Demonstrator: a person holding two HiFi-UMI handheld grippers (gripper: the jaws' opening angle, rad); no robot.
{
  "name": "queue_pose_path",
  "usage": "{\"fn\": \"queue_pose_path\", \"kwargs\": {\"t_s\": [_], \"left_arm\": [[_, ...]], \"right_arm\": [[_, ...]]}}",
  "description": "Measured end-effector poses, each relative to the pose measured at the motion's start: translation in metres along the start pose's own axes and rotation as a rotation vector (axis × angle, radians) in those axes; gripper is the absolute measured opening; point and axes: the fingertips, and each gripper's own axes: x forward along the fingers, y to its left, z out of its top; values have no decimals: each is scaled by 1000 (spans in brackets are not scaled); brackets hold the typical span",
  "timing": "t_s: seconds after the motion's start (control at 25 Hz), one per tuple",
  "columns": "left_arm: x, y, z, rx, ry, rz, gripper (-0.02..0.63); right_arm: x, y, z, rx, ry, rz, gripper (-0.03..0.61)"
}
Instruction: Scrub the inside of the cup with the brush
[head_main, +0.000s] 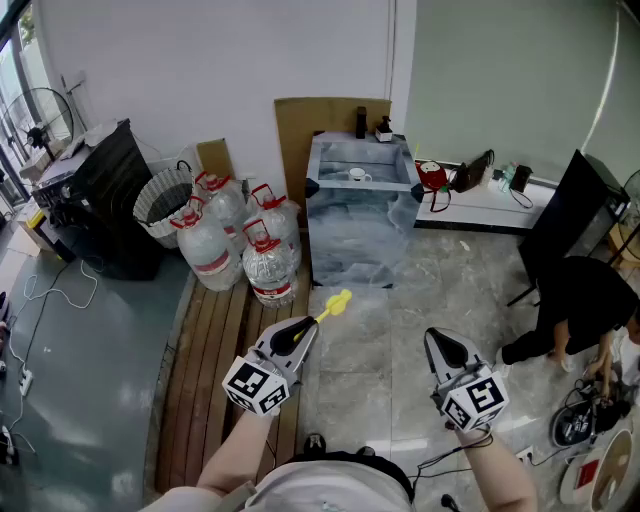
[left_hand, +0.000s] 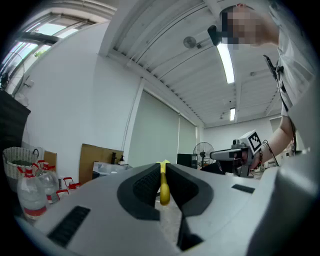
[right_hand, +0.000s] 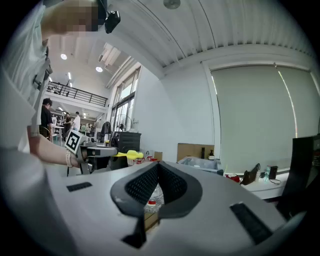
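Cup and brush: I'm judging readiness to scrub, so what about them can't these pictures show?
Cup: too small and far in the head view to see inside.
Brush: bristles too small in the head view; in the left gripper view the left gripper hides all but a thin yellow edge.

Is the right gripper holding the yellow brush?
No, the yellow brush is clamped in the left gripper, while the right gripper is shut with nothing between its jaws.
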Motion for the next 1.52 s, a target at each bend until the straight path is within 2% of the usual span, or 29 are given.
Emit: {"fn": "queue_pose_path", "kwargs": {"t_s": [0.2,0.4,0.64,0.76,0.96,1.2,1.52], "left_arm": [[-3,5,0,3,3,-24,35],[-18,32,2,20,7,1,35],[-20,52,0,3,2,-25,35],[-14,50,0,-1,-2,-80,35],[-27,45,-5,-9,14,-89,35],[-17,39,-8,-7,16,-138,35],[-15,47,-12,-8,19,-136,35]], "right_arm": [[4,3,1,22,-3,-16,15],[33,12,-7,54,-22,5,17],[46,16,-6,56,-27,-21,17],[35,17,-3,60,-12,-71,17],[22,32,-10,99,3,-78,17],[16,30,-11,100,24,-112,18],[38,31,-13,101,33,-79,18]]}}
